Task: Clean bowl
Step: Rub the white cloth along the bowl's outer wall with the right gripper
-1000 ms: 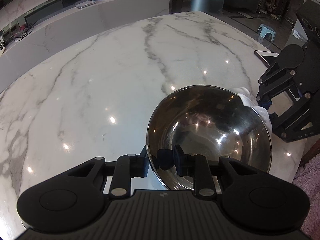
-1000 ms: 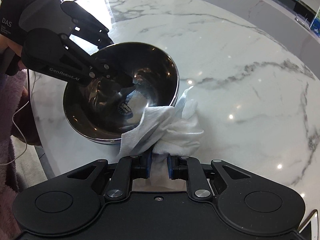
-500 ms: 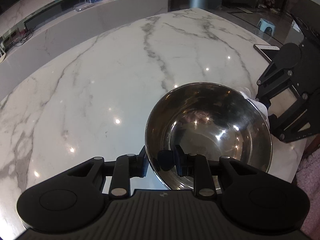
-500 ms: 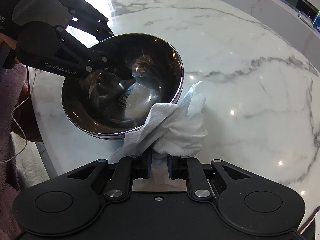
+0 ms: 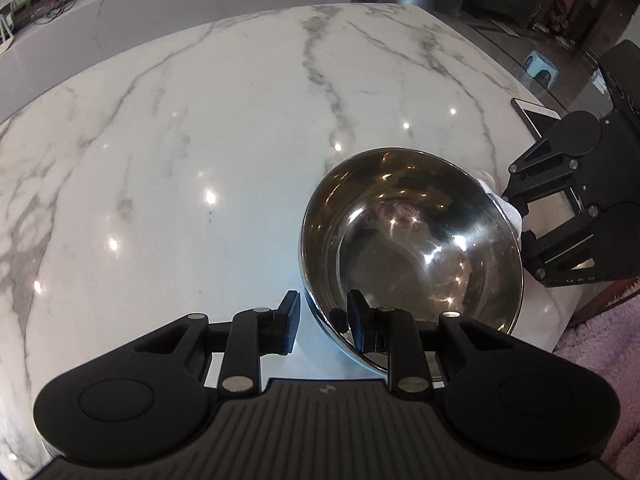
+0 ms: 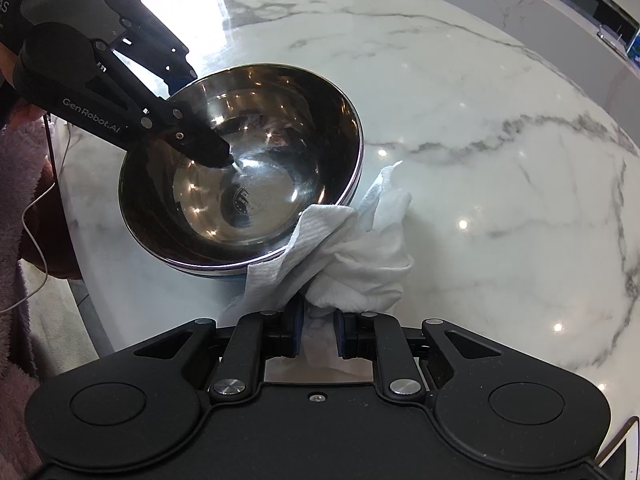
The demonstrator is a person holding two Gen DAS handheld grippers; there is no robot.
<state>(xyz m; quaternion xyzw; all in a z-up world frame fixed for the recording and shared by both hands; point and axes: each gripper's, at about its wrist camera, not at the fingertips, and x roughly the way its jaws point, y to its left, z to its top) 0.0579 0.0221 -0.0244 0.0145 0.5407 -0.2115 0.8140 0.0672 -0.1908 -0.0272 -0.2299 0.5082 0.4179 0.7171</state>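
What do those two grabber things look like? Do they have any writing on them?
Both are matte black. The left gripper has jointed bars with silver screws, and white letters say GenRobot.AI. The right gripper has two round discs on a wide body, silver rivets, and blue pads on its jaws.

Both views are bright and sharp at the centre, with strong fisheye bending that curves the edge of the marble surface (image 5: 200, 140) and darkens the room beyond into dim, soft detail. Small white ceiling-light reflections dot the glossy surface (image 6: 500, 160), and in the right wrist view a broad patch of daylight glare washes out its far left corner, behind the left gripper (image 6: 192, 120). The steel bowl (image 5: 412, 240) throws back scattered highlights and warped reflections on its dark inner wall, the white paper towel (image 6: 352, 256) is close to overexposed, and each black gripper body in the foreground reads as near silhouette.
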